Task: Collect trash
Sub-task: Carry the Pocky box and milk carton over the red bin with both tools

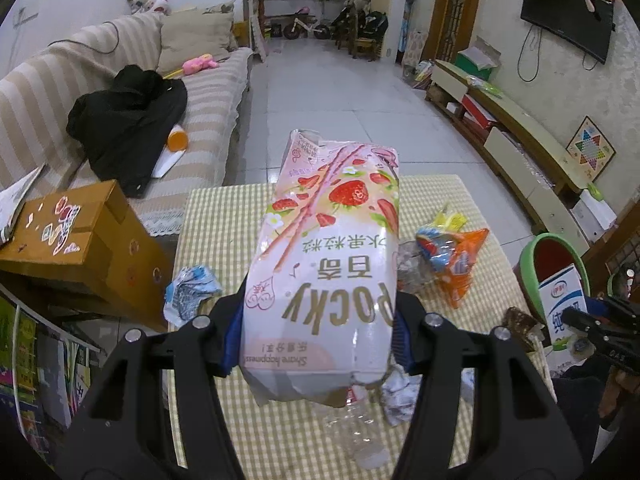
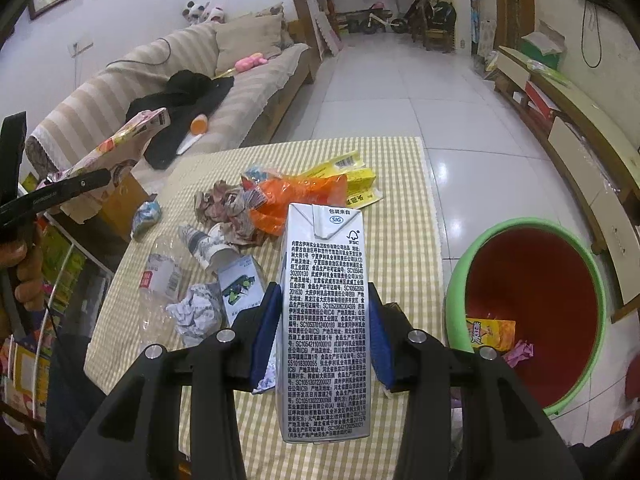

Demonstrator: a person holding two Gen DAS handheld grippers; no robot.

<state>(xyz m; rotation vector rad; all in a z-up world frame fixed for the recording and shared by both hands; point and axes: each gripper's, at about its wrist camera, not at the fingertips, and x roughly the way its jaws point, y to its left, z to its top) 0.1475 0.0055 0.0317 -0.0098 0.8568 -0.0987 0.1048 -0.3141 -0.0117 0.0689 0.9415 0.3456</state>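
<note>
Right wrist view shows the right gripper (image 2: 323, 326) jaws clamped on a milk carton (image 2: 323, 320) at frame centre, above the worktop (image 2: 404, 208); the bin (image 2: 456, 280) sits lower right. Left gripper (image 1: 318, 336) jaws clamp a crumpled Pocky box (image 1: 324, 264), whose soft, torn card could slip or miss the bin.

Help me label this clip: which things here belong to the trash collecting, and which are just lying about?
Job: Pocky box in left gripper; milk carton in right gripper; bin; orange wrapper; crushed bottle.
Lying about: black jacket; pink toy; cardboard box.

The Pocky box (image 1: 324, 264) hides part of the clear bottle (image 1: 356, 428); the bin (image 2: 532, 320) is cut off at the right edge.
</note>
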